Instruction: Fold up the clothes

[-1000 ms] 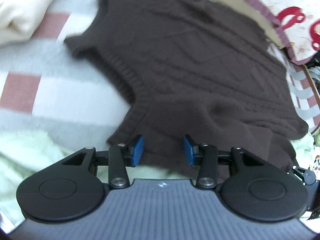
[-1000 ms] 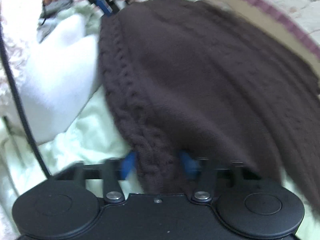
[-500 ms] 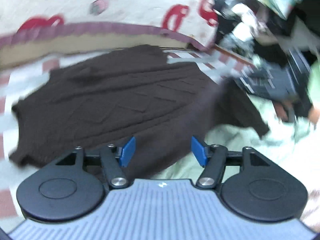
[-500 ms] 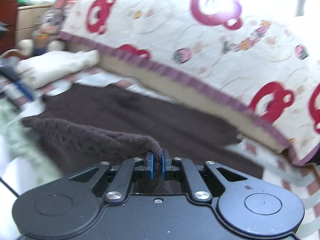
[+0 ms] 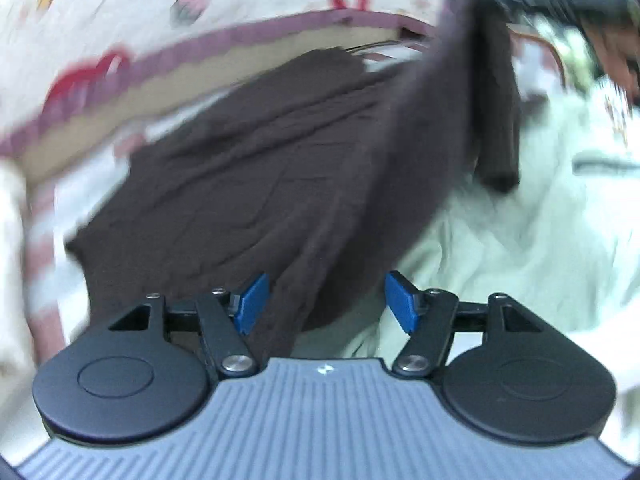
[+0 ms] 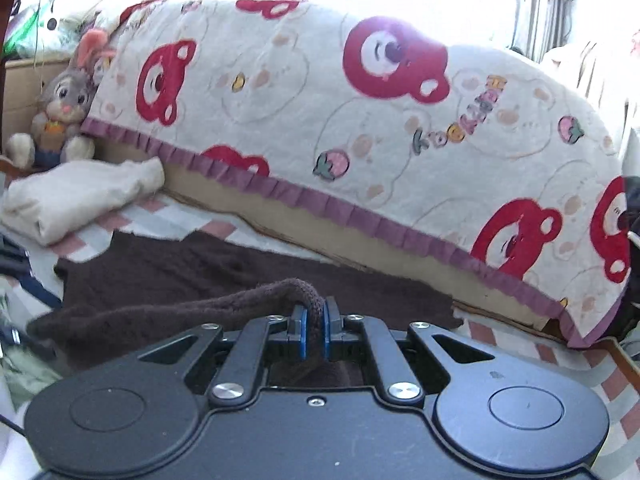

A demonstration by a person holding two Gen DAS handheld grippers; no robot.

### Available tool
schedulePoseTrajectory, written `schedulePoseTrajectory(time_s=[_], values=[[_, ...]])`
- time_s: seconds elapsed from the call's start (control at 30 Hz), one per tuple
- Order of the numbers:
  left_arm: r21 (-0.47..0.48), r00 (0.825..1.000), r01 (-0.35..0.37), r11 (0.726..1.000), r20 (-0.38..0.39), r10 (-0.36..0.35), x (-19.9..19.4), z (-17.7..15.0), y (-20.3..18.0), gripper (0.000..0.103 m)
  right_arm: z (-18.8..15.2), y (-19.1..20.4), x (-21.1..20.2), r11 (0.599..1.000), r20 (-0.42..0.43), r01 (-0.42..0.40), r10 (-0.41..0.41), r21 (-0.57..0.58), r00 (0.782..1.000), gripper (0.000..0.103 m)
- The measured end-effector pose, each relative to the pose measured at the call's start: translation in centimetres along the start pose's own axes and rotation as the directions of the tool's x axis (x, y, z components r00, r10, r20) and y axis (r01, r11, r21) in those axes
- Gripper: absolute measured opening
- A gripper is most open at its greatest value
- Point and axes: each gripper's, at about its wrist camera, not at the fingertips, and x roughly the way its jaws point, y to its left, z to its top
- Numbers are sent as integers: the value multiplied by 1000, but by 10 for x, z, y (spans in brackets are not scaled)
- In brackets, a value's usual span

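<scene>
A: Where do we find the sweater [image 6: 192, 276]?

B: The brown sweater lies spread on the striped bed sheet [image 6: 168, 216], in front of the bear-print quilt [image 6: 360, 120]. One edge of it is lifted off the bed.

A: Which tool has that edge?

B: Our right tool [image 6: 314, 332]. Its blue pads are clamped tight on a rolled knit hem, and the fabric trails off to the left from the grip.

A: And our left tool [image 5: 326, 304]?

B: Its jaws stand apart, gripping nothing. We see the sweater [image 5: 248, 184] beyond and below the gap, but the pads do not press on it. That view is blurred.

A: What else do we see from the left?

B: A dark flap of the sweater rises toward the upper right, with a sleeve [image 5: 496, 120] hanging down from it over pale green cloth [image 5: 520, 248].

A: Anything beside the sweater in the right view?

B: A folded cream garment [image 6: 80, 196] rests on the sheet, apart from the sweater, and a plush rabbit [image 6: 60, 108] sits behind it against the quilt's end.
</scene>
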Motion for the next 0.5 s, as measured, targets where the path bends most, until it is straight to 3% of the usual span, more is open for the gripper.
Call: schedulePoseTrajectory(time_s=[0.07,0.17,0.23,0.27,0.5], values=[[65,999,-50,997,-13,50,8,1,-10,68,9,0,-8,1000,21,-1,1,3,1000,7],[0,990,-135,991,-40,135,25,-3,1,67,21,-1,-17,999,50,-27,26,27,998,7],[-83,982,-181,980,-77,175,32,-9,17,40,27,-3,-21,997,60,-54,51,48,997,7],[-123,976,-204,971,-98,193,35,-12,25,10,30,-5,-23,996,64,-67,63,59,996,7],[-97,953,-302,948,-73,295,0,-14,37,7,42,-10,-36,985,56,-154,149,77,987,7]])
